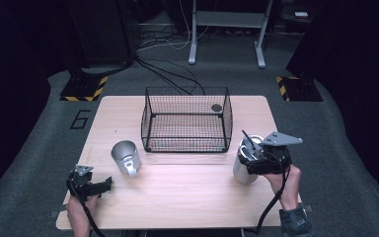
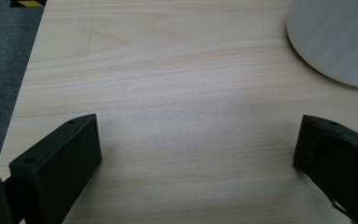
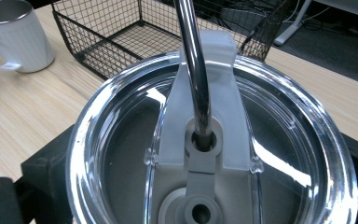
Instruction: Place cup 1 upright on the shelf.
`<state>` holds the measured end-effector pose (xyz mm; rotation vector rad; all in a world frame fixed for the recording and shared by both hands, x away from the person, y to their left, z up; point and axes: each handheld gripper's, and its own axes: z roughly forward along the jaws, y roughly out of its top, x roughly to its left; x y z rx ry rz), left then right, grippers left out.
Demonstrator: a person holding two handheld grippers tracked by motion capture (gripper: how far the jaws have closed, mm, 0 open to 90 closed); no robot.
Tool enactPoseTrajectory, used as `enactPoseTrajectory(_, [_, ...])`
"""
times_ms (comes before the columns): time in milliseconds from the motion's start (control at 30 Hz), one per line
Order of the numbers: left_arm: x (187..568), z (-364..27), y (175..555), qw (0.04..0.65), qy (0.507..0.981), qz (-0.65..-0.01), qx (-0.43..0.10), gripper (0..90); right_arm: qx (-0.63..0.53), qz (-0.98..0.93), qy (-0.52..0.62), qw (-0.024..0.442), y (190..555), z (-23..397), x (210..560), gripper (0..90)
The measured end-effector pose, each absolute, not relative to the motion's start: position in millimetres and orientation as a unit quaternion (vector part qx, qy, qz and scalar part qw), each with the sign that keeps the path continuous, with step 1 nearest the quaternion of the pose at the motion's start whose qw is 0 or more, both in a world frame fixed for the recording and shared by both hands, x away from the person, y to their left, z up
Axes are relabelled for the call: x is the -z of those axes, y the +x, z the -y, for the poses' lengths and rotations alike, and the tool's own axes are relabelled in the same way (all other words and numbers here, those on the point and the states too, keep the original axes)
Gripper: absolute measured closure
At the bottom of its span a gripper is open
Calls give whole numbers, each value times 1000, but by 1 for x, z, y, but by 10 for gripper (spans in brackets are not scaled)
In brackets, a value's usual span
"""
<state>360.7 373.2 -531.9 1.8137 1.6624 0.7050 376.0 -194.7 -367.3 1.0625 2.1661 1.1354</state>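
From the high view, my right gripper clamps a steel tumbler standing upright near the table's right edge, the wire basket just beyond with open room inside. The left gripper idles near a mug.

Left gripper view: jaws wide apart over bare wood.

Right gripper view: jaws flank the clear lid, probably gripping; the straw rises basketward.

left gripper fingers spread wide | bare wooden table between | pale round object top right
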Motion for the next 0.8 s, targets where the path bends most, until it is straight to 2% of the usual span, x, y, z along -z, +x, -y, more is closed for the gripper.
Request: enactPoseTrajectory(800, [532, -373, 361, 287, 679, -622, -264, 4, -431, -810, 333, 219, 392, 158, 351, 34])
